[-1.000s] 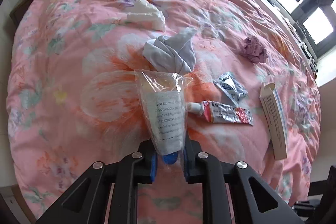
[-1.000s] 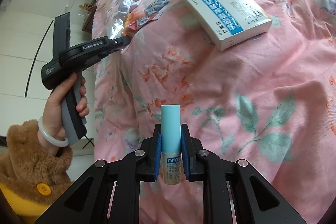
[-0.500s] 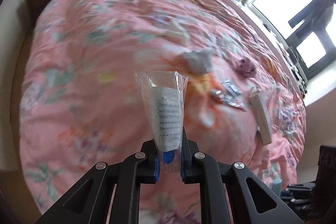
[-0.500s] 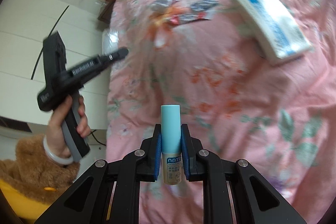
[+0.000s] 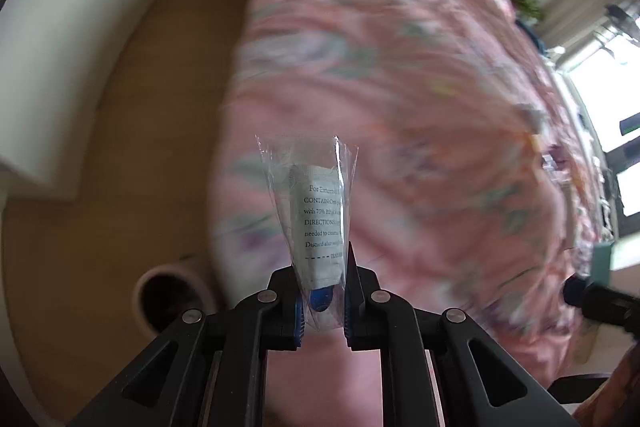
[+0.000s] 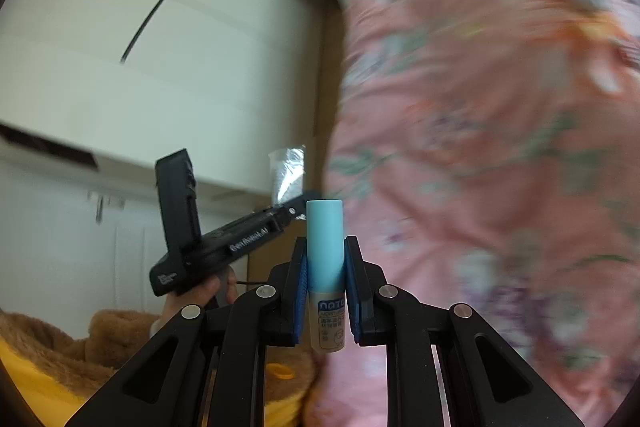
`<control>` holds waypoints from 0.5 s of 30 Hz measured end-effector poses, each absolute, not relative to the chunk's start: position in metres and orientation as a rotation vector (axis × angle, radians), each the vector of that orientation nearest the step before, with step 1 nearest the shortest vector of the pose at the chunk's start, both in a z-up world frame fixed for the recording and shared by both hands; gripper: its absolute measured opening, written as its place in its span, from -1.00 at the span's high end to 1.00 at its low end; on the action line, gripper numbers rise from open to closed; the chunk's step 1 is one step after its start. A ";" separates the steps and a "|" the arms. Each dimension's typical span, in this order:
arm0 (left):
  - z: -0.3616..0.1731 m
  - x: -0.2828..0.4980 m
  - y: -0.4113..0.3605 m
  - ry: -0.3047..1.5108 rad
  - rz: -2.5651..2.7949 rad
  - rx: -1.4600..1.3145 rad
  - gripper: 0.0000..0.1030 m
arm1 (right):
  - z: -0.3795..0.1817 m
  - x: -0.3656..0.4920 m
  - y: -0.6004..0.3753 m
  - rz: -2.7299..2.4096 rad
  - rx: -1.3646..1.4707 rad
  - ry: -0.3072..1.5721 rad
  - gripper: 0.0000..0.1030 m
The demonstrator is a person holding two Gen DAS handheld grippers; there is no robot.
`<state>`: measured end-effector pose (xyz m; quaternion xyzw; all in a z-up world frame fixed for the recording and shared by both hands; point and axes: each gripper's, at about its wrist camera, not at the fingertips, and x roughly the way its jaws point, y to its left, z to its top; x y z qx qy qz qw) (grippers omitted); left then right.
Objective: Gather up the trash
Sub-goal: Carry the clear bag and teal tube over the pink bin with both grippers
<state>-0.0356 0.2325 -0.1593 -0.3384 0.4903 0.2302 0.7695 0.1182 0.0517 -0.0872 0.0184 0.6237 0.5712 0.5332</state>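
While the clear plastic sachet with a printed white label stands lengthwise out of our left gripper, clenched on its lower end, our right gripper pinches a small tube with a pale blue cap upright. A round dark-mouthed bin sits on the tan floor just left of the left fingers, beside the pink floral bedspread. We judge the left hand nearer, with open floor around the rim.

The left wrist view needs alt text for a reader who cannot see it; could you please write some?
The left claw is shut on a clear plastic packet with printed directions, holding it upright. Behind it, blurred, a pink floral bedspread fills the right side, and a round bin stands on the tan floor at lower left.
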 end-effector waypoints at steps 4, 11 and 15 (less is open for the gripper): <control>-0.180 -0.103 0.258 1.106 0.586 -0.773 0.72 | -0.092 0.070 0.095 1.449 -0.035 1.561 0.67; -0.229 -0.182 0.281 1.161 0.632 -0.869 0.72 | -0.108 0.002 0.158 1.529 -0.211 1.620 0.67; -0.266 -0.213 0.285 1.205 0.647 -0.929 0.72 | -0.126 -0.027 0.184 1.530 -0.300 1.661 0.67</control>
